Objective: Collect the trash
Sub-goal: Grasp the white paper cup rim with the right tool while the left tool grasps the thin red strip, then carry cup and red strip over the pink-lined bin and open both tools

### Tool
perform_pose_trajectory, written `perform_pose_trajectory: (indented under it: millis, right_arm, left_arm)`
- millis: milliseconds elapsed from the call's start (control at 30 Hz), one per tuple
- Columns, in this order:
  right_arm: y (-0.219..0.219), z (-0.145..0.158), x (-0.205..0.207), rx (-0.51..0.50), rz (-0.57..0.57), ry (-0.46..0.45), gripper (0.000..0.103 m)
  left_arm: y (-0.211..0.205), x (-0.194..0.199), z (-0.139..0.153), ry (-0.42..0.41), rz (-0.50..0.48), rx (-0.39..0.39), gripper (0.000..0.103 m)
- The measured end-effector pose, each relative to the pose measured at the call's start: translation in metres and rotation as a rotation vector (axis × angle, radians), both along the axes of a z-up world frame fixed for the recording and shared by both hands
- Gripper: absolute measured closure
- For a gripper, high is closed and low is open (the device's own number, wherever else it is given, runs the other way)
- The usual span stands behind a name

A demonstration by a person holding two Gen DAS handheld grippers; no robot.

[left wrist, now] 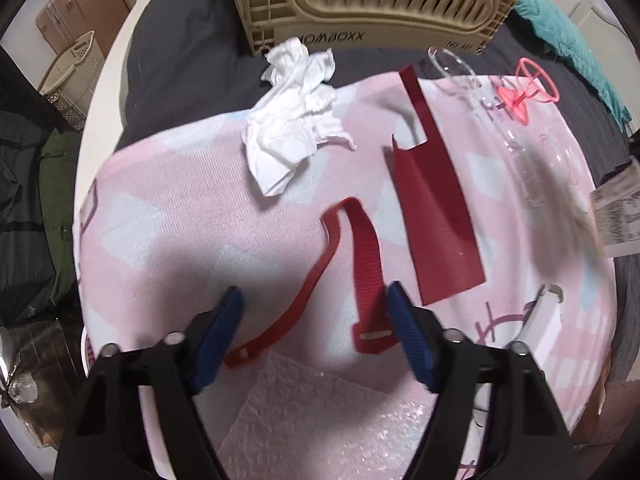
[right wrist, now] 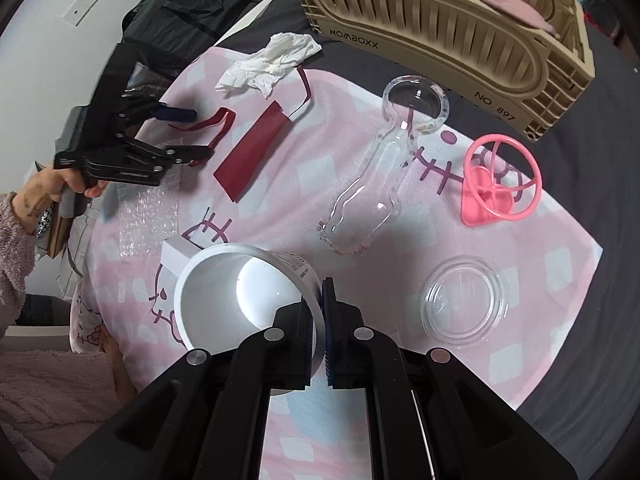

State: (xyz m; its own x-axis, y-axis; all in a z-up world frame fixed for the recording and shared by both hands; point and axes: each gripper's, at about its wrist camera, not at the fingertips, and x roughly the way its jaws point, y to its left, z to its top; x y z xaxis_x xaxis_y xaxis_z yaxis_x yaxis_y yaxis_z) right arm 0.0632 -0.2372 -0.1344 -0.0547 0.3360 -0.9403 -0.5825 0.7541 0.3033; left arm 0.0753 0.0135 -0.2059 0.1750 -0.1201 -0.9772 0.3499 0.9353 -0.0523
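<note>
A red ribbon strap lies looped on the pink cloth. My left gripper points down over it with the strap between its blue pads; the pads are apart and do not press it. In the right wrist view the left gripper hovers at that ribbon. My right gripper is shut on the rim of a white tub, lifted off the cloth. A crumpled tissue and a dark red card strip lie beyond the ribbon.
A beige slatted crate stands at the far edge. A clear bottle, a clear lid and a pink plastic stand lie on the right. Bubble wrap and a small white box are near me.
</note>
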Motion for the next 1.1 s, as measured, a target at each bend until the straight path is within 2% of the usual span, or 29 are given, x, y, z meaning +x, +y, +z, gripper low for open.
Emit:
perform_pose_trajectory:
  millis: [33, 100, 133, 200, 300, 433, 567, 633, 733, 867, 967, 1100]
  right_arm:
    - [0.0, 0.0, 0.0, 0.002, 0.0, 0.0, 0.099]
    - [-0.003, 0.002, 0.0, 0.006, -0.001, 0.002, 0.099]
    - [-0.003, 0.001, 0.002, 0.006, -0.003, 0.002, 0.099]
    - [-0.006, 0.001, 0.003, 0.008, -0.009, 0.003, 0.099]
    - [-0.008, 0.002, 0.005, 0.007, -0.014, -0.003, 0.099]
    - [-0.003, 0.007, 0.008, 0.009, -0.013, -0.016, 0.099]
    - [0.03, 0.018, 0.015, 0.032, 0.024, -0.043, 0.099]
    - [0.051, 0.023, 0.018, 0.049, 0.049, -0.053, 0.099]
    - [0.101, 0.033, 0.018, 0.084, 0.111, -0.075, 0.099]
    - [0.189, 0.041, 0.015, 0.131, 0.211, -0.092, 0.099]
    - [0.261, 0.04, 0.012, 0.16, 0.278, -0.087, 0.099]
    - [0.359, 0.023, 0.002, 0.166, 0.355, -0.078, 0.099]
  left_arm:
    - [0.0, 0.001, -0.001, 0.002, -0.002, -0.005, 0.046]
    - [0.003, 0.003, -0.001, 0.012, -0.006, -0.057, 0.069]
    - [0.005, 0.004, -0.001, 0.016, 0.0, -0.079, 0.073]
    - [0.01, 0.005, 0.0, 0.014, 0.011, -0.091, 0.089]
    - [0.016, 0.004, 0.005, 0.0, 0.022, -0.108, 0.089]
    - [0.031, 0.002, 0.027, -0.05, 0.054, -0.14, 0.089]
    - [0.065, -0.004, 0.061, -0.116, 0.106, -0.17, 0.089]
    - [0.097, -0.011, 0.077, -0.15, 0.168, -0.197, 0.089]
    - [0.138, -0.024, 0.092, -0.192, 0.244, -0.194, 0.089]
    - [0.2, -0.051, 0.101, -0.219, 0.339, -0.176, 0.089]
    - [0.254, -0.076, 0.093, -0.204, 0.423, -0.146, 0.089]
    - [0.315, -0.109, 0.064, -0.161, 0.53, -0.105, 0.089]
